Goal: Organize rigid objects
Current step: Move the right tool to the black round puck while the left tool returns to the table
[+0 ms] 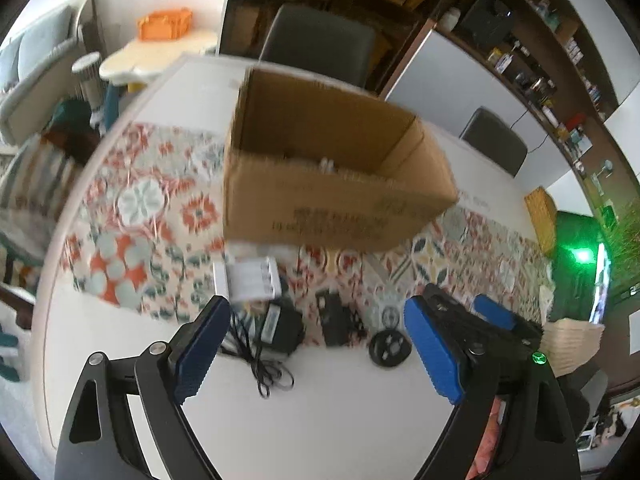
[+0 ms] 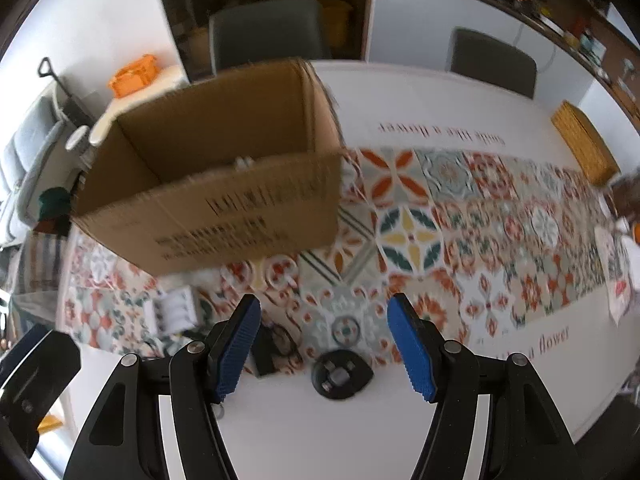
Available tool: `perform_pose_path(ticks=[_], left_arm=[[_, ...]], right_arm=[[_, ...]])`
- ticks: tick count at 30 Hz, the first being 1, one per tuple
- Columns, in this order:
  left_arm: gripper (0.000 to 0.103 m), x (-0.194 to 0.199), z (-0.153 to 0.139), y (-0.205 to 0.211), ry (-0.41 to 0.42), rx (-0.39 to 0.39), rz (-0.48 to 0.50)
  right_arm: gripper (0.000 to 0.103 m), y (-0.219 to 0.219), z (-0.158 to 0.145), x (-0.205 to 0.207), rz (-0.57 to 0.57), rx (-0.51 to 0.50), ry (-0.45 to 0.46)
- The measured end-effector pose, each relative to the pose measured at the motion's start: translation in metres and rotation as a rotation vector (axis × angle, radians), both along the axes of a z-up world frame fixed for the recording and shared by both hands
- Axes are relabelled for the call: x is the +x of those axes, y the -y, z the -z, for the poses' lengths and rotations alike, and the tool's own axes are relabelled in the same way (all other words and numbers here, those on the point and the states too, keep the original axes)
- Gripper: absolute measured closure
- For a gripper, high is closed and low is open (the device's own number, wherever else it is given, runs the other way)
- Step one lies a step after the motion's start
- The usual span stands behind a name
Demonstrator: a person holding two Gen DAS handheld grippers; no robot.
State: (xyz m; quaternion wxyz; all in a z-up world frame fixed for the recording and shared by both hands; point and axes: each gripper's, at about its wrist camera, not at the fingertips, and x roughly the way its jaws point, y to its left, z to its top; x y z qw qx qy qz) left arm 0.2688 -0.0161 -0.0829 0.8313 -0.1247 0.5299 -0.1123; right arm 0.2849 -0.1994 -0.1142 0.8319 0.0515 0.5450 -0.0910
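Observation:
An open cardboard box (image 1: 332,172) stands on the patterned table runner; it also shows in the right wrist view (image 2: 224,184), with something pale inside. In front of it lie a white battery charger (image 1: 250,280), a black power adapter (image 1: 280,326) with a thin cable (image 1: 264,372), a black rectangular device (image 1: 336,318) and a black round disc (image 1: 390,348). My left gripper (image 1: 316,348) is open and empty above the adapter and device. My right gripper (image 2: 324,344) is open and empty above the disc (image 2: 342,376). The charger (image 2: 174,312) sits to its left.
The white table (image 1: 340,420) has a patterned runner (image 2: 500,220) across it. A wicker basket (image 2: 584,144) sits at the far right. Two dark chairs (image 2: 264,32) stand behind the table. A shelf wall (image 1: 540,60) and a small side table with an orange crate (image 1: 164,24) lie beyond.

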Motion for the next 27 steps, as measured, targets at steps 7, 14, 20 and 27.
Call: perform_pose_path(ticks=[7, 14, 20, 27], left_arm=[[0.016, -0.017, 0.034, 0.001, -0.083, 0.043, -0.023], [0.016, -0.031, 0.046, -0.002, -0.085, 0.117, -0.029], [0.016, -0.043, 0.061, -0.007, -0.114, 0.152, -0.057], [0.016, -0.057, 0.072, -0.008, -0.098, 0.203, -0.073]], right_arm=[[0.037, 0.013, 0.023, -0.029, 0.088, -0.011, -0.041], [0.037, 0.011, 0.044, -0.050, 0.073, 0.119, -0.087], [0.037, 0.008, 0.051, -0.064, 0.069, 0.112, -0.082], [0.037, 0.006, 0.057, -0.079, 0.056, 0.123, -0.059]])
